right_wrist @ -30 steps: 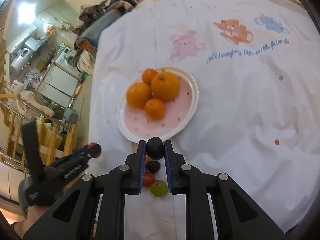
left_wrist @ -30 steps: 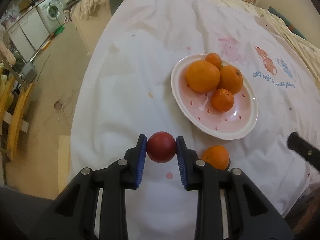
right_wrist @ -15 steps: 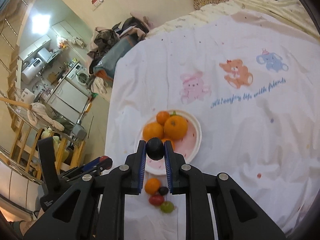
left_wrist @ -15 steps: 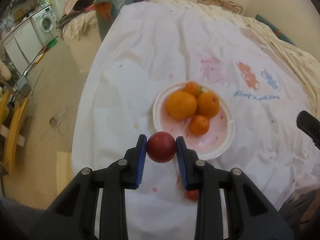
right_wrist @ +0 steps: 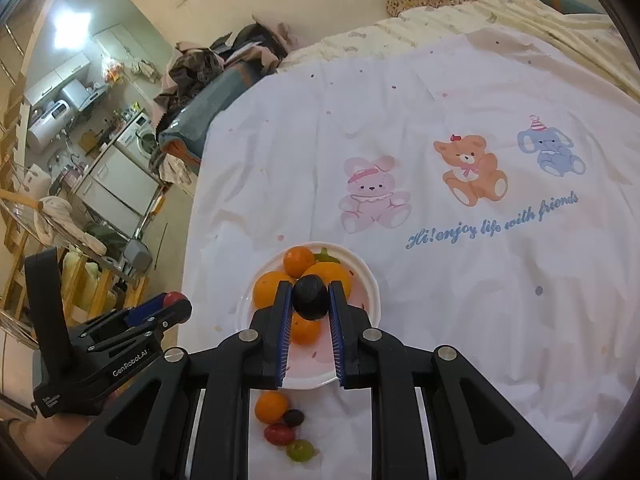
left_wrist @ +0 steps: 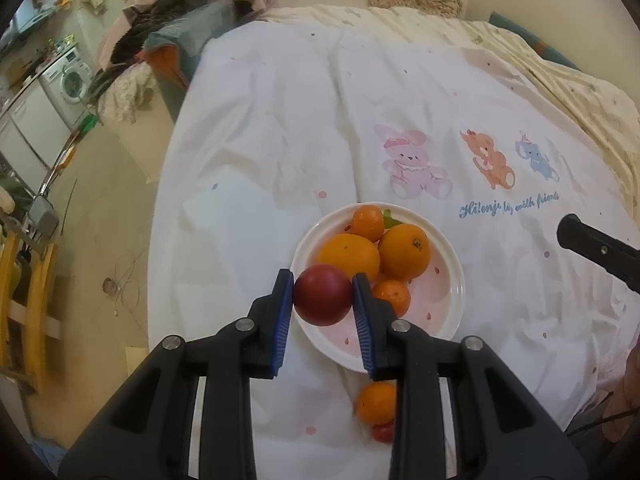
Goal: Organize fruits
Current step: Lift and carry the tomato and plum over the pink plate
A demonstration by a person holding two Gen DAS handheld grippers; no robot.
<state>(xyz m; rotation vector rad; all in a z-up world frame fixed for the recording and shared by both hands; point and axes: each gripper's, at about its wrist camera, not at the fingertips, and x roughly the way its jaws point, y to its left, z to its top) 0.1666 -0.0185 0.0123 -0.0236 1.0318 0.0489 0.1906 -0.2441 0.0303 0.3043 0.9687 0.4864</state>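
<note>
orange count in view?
5. Four on the plate: back, left, right, front. One on the cloth in front. More may be hidden.

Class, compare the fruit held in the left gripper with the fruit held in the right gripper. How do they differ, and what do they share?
Colour: the red fruit in the left gripper is glossy deep red; the dark fruit in the right gripper is nearly black.
Size: the red fruit spreads its jaws wider than the dark fruit does.
Shared: both are round, clamped between blue pads, and held above the plate of oranges.
</note>
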